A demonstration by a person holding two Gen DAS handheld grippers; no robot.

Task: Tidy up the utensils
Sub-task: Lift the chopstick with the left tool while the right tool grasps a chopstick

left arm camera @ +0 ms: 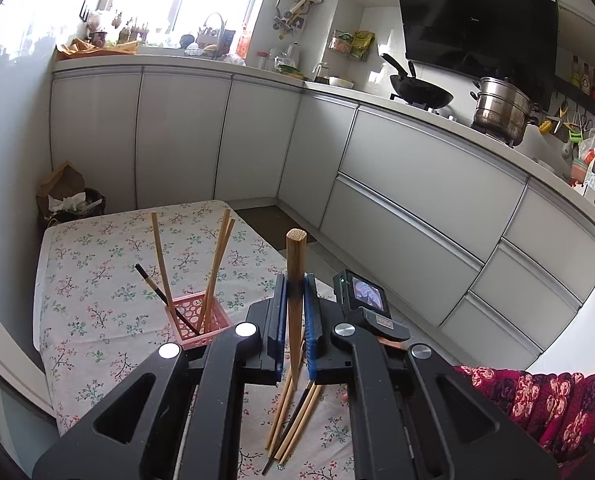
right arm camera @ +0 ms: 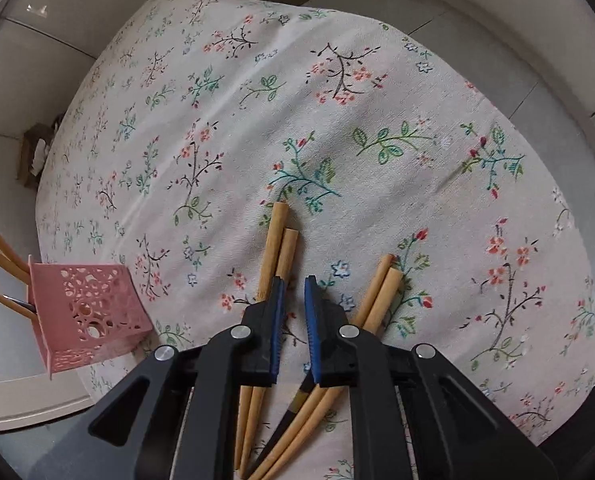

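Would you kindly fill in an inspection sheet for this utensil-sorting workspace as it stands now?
Surface: table under a floral cloth, wrinkled.
Job's things: pink basket holds three wooden chopsticks and one dark chopstick; loose chopsticks lie on the cloth.
Clutter: nothing seen on the cloth.
Grippers: left gripper shut on an upright wooden chopstick; right gripper nearly closed over the loose chopsticks, nothing visibly between its pads.
Cables: nothing seen.
Surroundings: kitchen cabinets, wok, steel pot, floor bin.
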